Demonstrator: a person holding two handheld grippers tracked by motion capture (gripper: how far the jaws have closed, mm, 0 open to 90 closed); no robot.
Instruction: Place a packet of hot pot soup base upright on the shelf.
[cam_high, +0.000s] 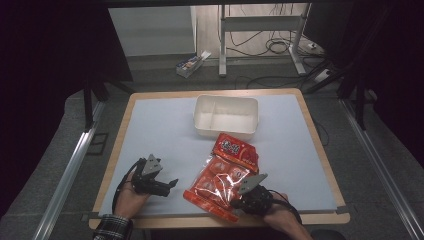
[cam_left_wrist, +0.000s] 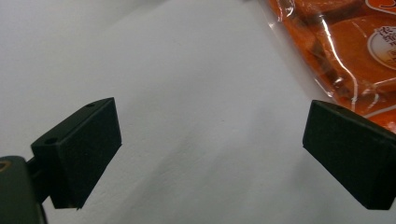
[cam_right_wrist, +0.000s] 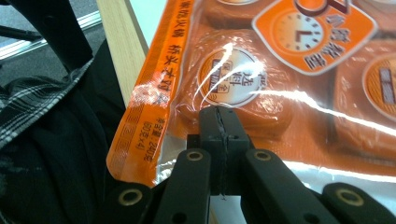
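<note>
Right gripper (cam_right_wrist: 219, 126) pinched shut on snack bag (cam_high: 225, 175) at its near edge; left gripper (cam_left_wrist: 210, 154) open, empty. Film looks slick, floppy, contents likely crushable. Best gripped by the flat seam.

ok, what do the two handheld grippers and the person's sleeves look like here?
Both are black two-jaw tools. The left gripper has blocky black pads with small holes, a grey three-cornered plate on top and a black cable looping back. The right gripper has pivoted black links with brass-ringed holes and the same plate. The left cuff is dark plaid.
</note>
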